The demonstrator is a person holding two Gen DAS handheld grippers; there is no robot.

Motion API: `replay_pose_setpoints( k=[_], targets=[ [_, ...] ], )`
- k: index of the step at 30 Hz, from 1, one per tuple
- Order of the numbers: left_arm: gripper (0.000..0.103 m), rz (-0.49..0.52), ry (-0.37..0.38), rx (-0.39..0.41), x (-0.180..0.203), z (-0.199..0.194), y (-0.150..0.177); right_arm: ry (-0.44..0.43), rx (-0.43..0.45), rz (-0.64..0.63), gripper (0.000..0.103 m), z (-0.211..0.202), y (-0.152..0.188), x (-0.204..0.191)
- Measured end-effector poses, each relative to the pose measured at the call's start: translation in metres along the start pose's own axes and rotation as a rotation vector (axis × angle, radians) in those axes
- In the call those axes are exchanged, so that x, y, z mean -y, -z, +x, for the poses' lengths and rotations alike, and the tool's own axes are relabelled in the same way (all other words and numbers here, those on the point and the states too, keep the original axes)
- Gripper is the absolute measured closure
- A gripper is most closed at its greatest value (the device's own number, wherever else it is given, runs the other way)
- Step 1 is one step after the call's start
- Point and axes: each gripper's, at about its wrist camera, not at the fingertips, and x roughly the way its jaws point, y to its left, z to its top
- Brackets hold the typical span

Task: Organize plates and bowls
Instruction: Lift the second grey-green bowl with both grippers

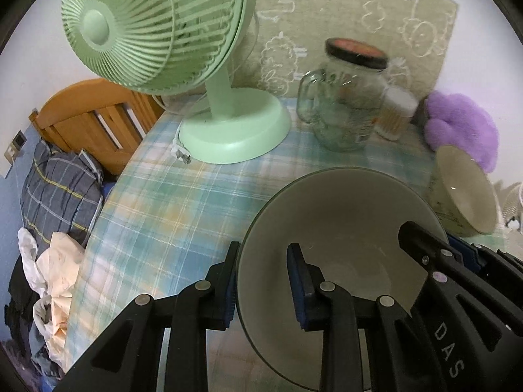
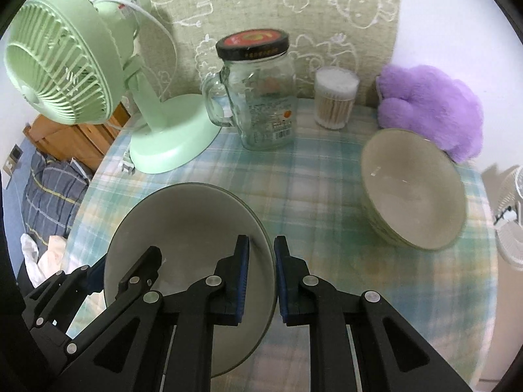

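A grey deep plate [image 1: 343,228] [image 2: 189,228] is gripped from both sides just above the plaid tablecloth. My left gripper [image 1: 264,289] is shut on its left rim, one blue pad outside and one inside. My right gripper [image 2: 263,274] is shut on its right rim. Each gripper shows in the other's view: the right gripper [image 1: 425,254] at the plate's far side, the left gripper [image 2: 140,271] at the lower left. A cream bowl [image 2: 412,192] [image 1: 464,189] with a patterned outside leans tilted on the table to the right, apart from the plate.
At the back stand a green desk fan [image 2: 65,58] [image 1: 157,26], a glass handled jar [image 2: 261,98] [image 1: 346,104] with a black lid, and a tub of cotton swabs [image 2: 335,98]. A purple plush [image 2: 431,111] lies behind the bowl. A bed [image 1: 59,179] lies beyond the table's left edge.
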Motion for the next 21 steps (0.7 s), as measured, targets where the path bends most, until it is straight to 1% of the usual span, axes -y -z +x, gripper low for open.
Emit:
replay_pose_setpoints(
  k=[5,8,13,21],
  targets=[
    [0.077,0.021,0.039,0.028,0.0,-0.026,0.008,0.03,0.033,0.027,0.084,-0.033,0.011,0.001],
    [0.077,0.04,0.087,0.035,-0.003,-0.043,0.016,0.049,0.046,0.051,0.084,-0.054,0.023,0.0],
    [0.077,0.073,0.134,0.052,-0.007,-0.071,0.031,0.099,0.066,0.091,0.084,-0.089,0.046,-0.005],
    [0.077,0.136,0.197,0.071,-0.01,-0.108,0.058,0.157,0.085,0.155,0.084,-0.13,0.082,-0.009]
  ],
)
